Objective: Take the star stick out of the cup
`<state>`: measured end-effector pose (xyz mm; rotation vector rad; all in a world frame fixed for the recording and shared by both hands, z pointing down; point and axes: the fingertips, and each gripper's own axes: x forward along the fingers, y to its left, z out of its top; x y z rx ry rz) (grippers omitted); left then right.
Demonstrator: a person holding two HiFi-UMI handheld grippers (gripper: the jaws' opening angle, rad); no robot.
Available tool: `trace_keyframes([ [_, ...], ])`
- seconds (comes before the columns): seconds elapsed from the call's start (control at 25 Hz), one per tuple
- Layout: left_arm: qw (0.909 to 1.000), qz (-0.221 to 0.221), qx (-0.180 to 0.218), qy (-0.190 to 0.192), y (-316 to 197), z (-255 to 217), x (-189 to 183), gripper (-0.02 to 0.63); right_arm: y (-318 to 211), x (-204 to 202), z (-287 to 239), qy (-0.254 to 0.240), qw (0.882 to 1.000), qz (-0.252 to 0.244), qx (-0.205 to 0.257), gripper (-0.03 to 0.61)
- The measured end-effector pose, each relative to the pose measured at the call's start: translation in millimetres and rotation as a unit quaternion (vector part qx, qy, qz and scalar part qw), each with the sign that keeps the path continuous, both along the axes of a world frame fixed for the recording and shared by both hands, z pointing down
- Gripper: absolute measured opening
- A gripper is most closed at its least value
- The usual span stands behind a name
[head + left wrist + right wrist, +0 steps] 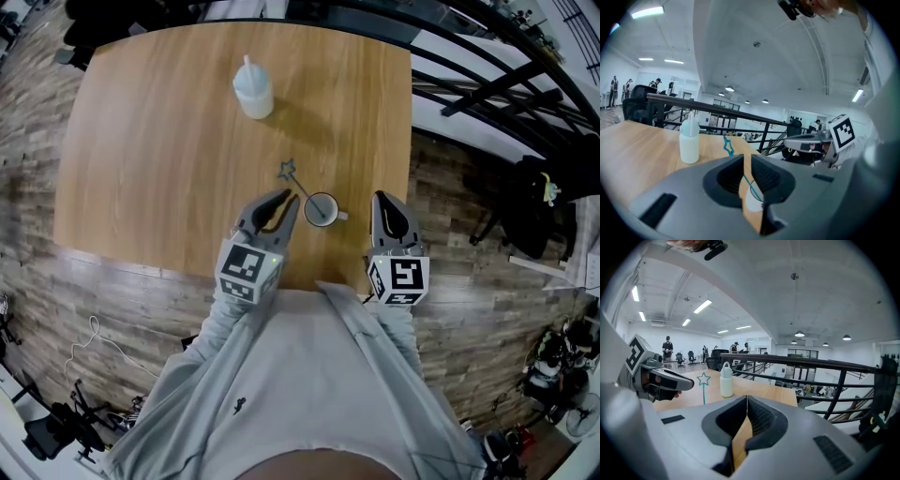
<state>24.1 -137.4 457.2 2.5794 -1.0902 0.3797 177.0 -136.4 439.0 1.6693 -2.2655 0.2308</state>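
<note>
A small white cup [322,208] stands near the table's front edge. A thin teal star stick [298,184] leans out of it to the upper left, with its star [287,170] over the table. My left gripper [290,197] is shut and empty just left of the cup, its tips close to the stick's shaft. My right gripper [379,197] is shut and empty just right of the cup. In the left gripper view the cup [753,200] and stick [728,146] show past the closed jaws [746,157]. The right gripper view shows the star [703,379] beyond my right gripper [746,399].
A white squeeze bottle [253,90] stands at the far middle of the wooden table [150,159]. A black railing [487,75] runs past the table's right side. The person's grey sleeves and torso fill the lower part of the head view.
</note>
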Motion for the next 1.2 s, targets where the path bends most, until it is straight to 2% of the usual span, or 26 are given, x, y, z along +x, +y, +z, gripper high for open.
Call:
trace_keyframes([
  [0.04,1.0000,0.002,-0.008,0.003,0.7,5.1,0.1,0.032,0.0,-0.4,0.7,0.000,1.000,0.000,-0.001,0.017],
  [0.12,0.9997,0.006,-0.021,0.012,1.4,12.7,2.1,0.098,0.1,-0.5,1.5,0.002,1.000,0.000,-0.001,0.017],
  [0.56,0.9976,0.016,-0.053,0.042,-4.8,40.1,16.5,0.182,8.9,10.5,11.5,0.002,1.000,0.021,-0.012,0.017],
  [0.92,0.9952,0.021,-0.081,0.051,-9.9,63.6,30.7,0.190,17.6,17.4,21.4,0.004,0.999,0.034,-0.027,0.017],
  [1.2,0.9952,0.022,-0.081,0.052,-15.8,71.1,37.9,0.190,21.8,16.3,28.9,0.003,0.999,0.035,-0.037,0.017],
])
